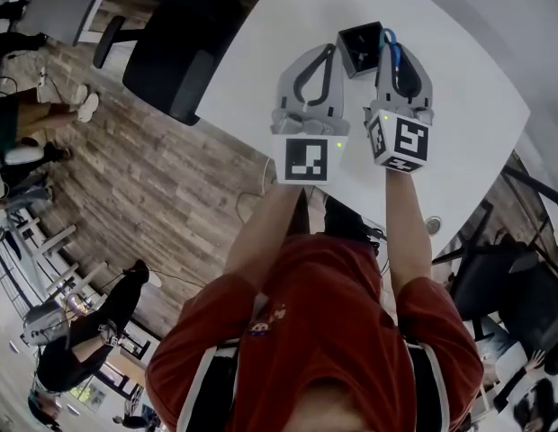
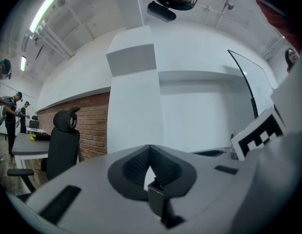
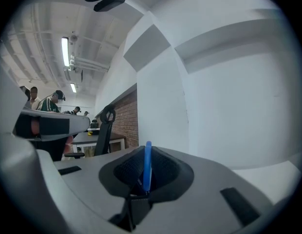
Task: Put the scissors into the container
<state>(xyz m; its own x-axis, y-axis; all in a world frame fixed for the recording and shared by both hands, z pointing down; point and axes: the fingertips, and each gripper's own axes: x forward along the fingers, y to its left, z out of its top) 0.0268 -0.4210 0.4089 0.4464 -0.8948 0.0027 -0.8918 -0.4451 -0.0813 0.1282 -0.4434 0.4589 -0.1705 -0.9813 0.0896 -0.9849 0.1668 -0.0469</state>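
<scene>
the scissors (image 1: 389, 40) are sitting in the right tool (image 1: 393, 52), whose jaws are pinching them. only the blue handle (image 3: 147, 164) is showing, standing between the pads and poking just past the tips. the blades are hiding inside the tool, so i am not able to say which end is leading. what is showing is running along the tool's own line, so the long axis is looking lengthwise with the jaws, not across them.

the container (image 1: 359, 49), a small black open box, is standing on the white surface (image 1: 468, 106) just to the left of this tool's tips and a touch ahead of them. it is close beside the scissors, not under them. the left tool (image 1: 326, 59) is lying on the box's far side, its jaws meeting at the tips with nothing between them, so the box is sitting between the two tools.

the right tool is doing the carrying. i am judging the coming move as a short shift left and forward until the blue end is hanging over the opening, then a tip of the long axis down into it.
</scene>
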